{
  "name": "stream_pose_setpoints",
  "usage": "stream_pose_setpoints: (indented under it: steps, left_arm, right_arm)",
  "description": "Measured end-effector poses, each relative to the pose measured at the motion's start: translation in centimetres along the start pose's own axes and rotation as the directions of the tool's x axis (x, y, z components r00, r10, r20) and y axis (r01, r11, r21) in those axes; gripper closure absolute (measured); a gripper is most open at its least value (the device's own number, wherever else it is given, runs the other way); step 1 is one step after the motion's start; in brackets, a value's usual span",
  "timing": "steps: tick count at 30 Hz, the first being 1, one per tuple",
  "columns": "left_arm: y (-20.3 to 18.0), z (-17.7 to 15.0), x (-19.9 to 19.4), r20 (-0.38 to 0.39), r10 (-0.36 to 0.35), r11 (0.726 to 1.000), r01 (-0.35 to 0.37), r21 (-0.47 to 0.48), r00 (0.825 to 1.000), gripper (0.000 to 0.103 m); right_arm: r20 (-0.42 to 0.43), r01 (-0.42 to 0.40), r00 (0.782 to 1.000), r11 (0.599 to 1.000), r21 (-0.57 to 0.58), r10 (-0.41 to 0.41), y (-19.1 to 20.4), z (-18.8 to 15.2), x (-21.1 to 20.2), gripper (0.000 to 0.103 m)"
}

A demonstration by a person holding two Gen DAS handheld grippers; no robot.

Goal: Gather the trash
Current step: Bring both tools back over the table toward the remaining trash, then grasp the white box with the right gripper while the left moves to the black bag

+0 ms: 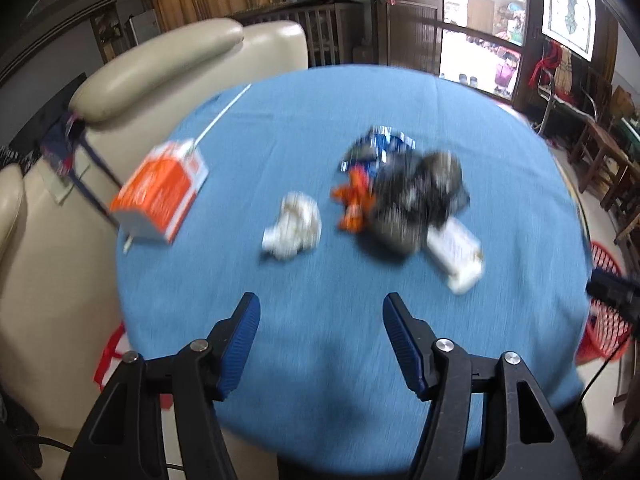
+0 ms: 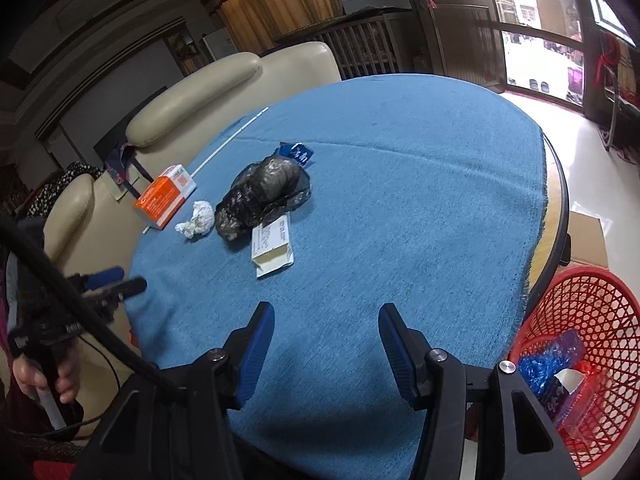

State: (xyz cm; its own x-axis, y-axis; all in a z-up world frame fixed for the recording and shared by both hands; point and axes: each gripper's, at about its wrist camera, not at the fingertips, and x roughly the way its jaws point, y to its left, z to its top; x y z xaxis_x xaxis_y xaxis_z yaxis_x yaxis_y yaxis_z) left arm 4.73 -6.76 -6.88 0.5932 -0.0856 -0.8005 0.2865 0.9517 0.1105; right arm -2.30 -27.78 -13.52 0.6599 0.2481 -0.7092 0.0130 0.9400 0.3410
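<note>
Both my jaws are hanging open, gripping nothing — crumpled tissue [image 1: 294, 226] and black bag [image 2: 262, 198] are lying ahead on the blue surface [image 2: 400, 200], well apart.

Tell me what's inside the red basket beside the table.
The red basket holds crinkled blue plastic wrapping and a white-edged packet near the bottom. The right tool's arm covers part of the basket's contents, so anything lying there cannot be seen.

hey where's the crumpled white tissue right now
In the right wrist view the crumpled white tissue lies left of centre on the blue tablecloth, between the orange box and the black plastic bag.
</note>
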Motion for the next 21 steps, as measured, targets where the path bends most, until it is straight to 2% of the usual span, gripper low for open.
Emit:
stream_pose_setpoints:
  steps: [6,10,13,15,18,21]
  left_arm:
    - [-0.9,5.2,1.9,0.016,-0.033,0.999,0.033,0.011,0.999,0.035]
    - [-1.3,7.1,3.2,0.006,-0.061,0.998,0.061,0.009,0.998,0.034]
    - [-1.6,8.0,4.3,-0.015,-0.080,0.997,0.080,-0.001,0.997,0.034]
    - [-1.7,8.2,4.7,-0.036,-0.121,0.993,0.121,-0.014,0.992,0.034]
    - [-2.6,8.1,5.1,-0.035,-0.176,0.984,0.176,-0.007,0.984,0.029]
    - [-4.0,7.9,6.4,-0.085,-0.221,0.975,0.223,0.018,0.972,0.026]
  right_arm:
    - [-0.009,-0.010,1.000,0.996,0.090,0.011,-2.3,1.1,0.8,0.045]
    - [-0.004,-0.029,1.000,0.990,0.140,0.030,-3.6,2.3,1.3,0.045]
    - [0.000,-0.065,0.998,0.980,0.189,0.066,-4.4,3.4,1.8,0.045]
    - [0.002,-0.081,0.997,0.976,0.205,0.082,-4.5,4.2,2.4,0.045]
    - [0.003,-0.087,0.996,0.978,0.190,0.089,-3.9,5.1,2.9,0.045]
    - [-0.003,-0.087,0.996,0.982,0.167,0.089,-3.1,5.5,3.7,0.045]
